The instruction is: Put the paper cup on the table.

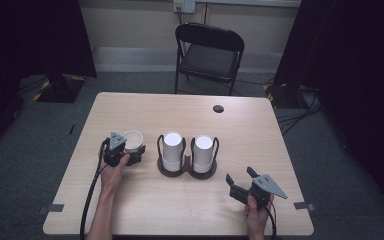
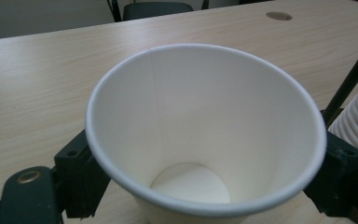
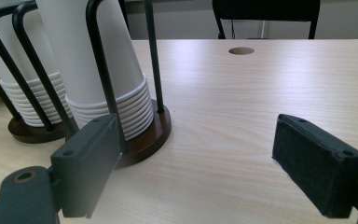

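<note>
High view, left gripper (image 1: 133,154) jaws clasping paper cup (image 1: 133,139), right gripper (image 1: 241,178) jaws apart

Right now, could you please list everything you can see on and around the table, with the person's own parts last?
Table: one, light wood, centre, round hole near far edge.
Loose paper cup: one, white, upright, empty, between the left gripper's jaws.
Cup stacks: two, white, upside down, in the holder.
Cup holder: one, dark base with black wire loops, mid-table.
Folding chair: one, black, beyond the table.
Tape marks: two, grey, near corners.
Left gripper: black, closed on the cup.
Right gripper: black, jaws apart, near right.
Hands: two, holding the grippers.
</note>
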`<state>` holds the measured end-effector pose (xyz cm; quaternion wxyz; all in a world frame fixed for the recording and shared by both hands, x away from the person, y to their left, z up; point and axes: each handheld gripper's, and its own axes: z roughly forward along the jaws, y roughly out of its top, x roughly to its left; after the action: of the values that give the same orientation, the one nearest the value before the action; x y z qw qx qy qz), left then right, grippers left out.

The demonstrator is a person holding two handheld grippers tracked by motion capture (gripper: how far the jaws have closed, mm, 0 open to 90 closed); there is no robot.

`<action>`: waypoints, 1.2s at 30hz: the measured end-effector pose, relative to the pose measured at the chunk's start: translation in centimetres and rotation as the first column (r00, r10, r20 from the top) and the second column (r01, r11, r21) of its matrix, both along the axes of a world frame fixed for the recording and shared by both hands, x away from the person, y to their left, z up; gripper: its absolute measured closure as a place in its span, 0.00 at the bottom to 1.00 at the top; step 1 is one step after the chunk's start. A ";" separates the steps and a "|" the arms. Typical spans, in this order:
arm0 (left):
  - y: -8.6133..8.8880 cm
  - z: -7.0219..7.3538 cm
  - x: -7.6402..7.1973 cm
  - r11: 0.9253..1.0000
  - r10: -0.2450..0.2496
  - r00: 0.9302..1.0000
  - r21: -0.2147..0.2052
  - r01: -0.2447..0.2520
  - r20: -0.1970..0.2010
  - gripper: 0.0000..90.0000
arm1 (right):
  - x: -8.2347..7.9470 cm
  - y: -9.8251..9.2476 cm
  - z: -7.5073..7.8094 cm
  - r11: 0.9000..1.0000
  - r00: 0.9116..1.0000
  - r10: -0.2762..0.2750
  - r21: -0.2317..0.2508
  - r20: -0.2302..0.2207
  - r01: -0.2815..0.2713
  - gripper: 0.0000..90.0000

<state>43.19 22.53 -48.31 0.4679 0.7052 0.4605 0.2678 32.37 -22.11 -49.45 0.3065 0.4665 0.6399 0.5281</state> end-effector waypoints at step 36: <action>-0.7 1.3 -9.1 0.991 0.061 0.995 -0.126 -0.051 0.074 0.17 | -0.3 -0.1 0.0 1.000 1.000 -0.005 0.017 0.020 0.005 0.16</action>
<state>34.07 21.80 -47.03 0.5204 0.6509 0.4772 0.2790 32.09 -22.22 -49.48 0.3103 0.4654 0.6311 0.5374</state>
